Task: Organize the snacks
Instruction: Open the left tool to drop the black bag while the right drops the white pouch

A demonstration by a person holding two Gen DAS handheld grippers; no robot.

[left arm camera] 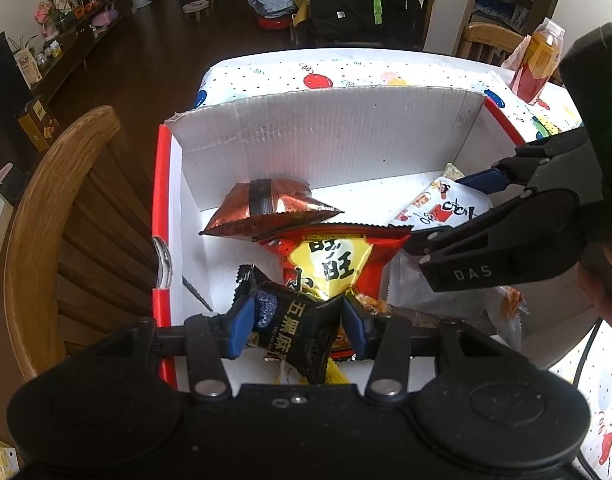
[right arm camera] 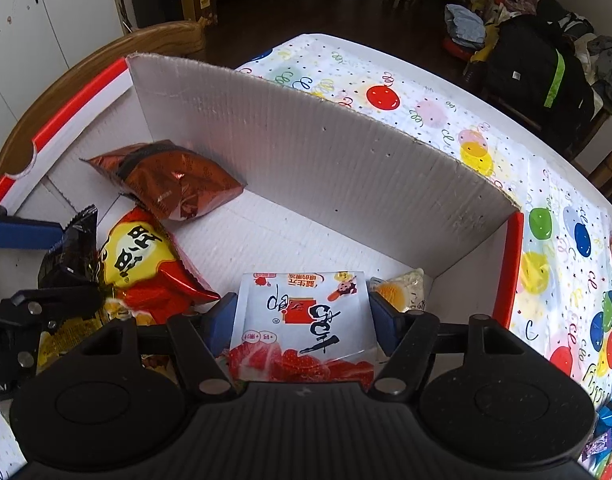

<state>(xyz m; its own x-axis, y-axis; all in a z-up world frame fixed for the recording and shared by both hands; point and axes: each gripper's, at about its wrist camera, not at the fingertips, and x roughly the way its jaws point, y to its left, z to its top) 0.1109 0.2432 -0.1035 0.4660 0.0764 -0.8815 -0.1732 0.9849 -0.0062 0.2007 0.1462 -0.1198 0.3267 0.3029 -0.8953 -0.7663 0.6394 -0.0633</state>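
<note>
Snacks lie in a white cardboard box (right arm camera: 326, 152) on the balloon-patterned surface (right arm camera: 426, 108): a brown packet (right arm camera: 170, 180) at the back, a red-and-yellow packet (right arm camera: 146, 264) in front of it. Placement appears to be the step in hand; next, each tool would need to part its fingers and let go. Left tool (left arm camera: 296, 326), nearly closed, pinches a black packet (left arm camera: 294, 328) over the box. Right tool (right arm camera: 302, 314), spread wider, grips a white strawberry packet (right arm camera: 306, 320) by its sides.

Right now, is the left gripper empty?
No, the left gripper is shut on a black snack packet, squeezed between its blue pads over the box.
</note>
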